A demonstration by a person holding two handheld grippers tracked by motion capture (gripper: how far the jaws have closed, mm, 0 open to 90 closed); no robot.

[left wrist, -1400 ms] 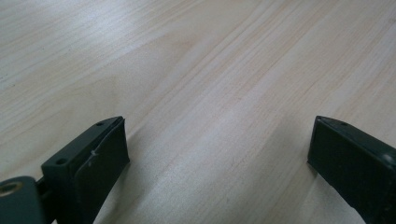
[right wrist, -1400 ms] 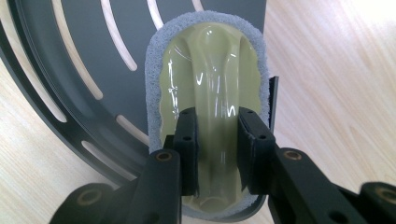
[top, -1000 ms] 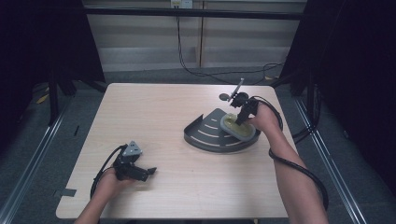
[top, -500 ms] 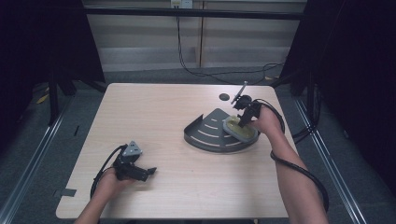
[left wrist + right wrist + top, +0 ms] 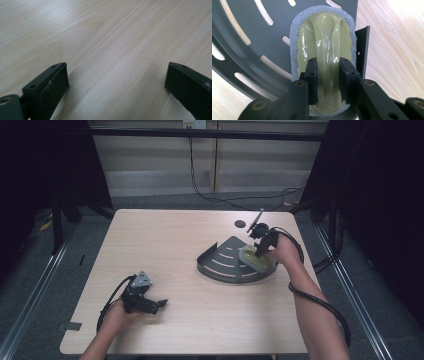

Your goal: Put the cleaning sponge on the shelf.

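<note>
The left tool (image 5: 159,304) rests at about seven o'clock on the counter (image 5: 165,245), jaws spread wide over bare wood with nothing between them. Toward three o'clock lies a dark slotted fan-shaped tray (image 5: 222,265), and on its right part sits the scrubbing pad (image 5: 323,47) with its glossy olive handle ridge. The right tool (image 5: 328,82) pinches that ridge from both sides.

The risks, as I judge them: the ridge looks slick and rounded, so the pinch could slide off under a hard push. The tray lies loose and unheld, so scrubbing pressure could shove it toward the counter's nearby right edge. The pad's fleece border might also catch on a slot.

The counter is pale wood grain. A small dark disc (image 5: 240,224) lies at one o'clock. Behind stand black curtains, a pale wall and trailing cables.
</note>
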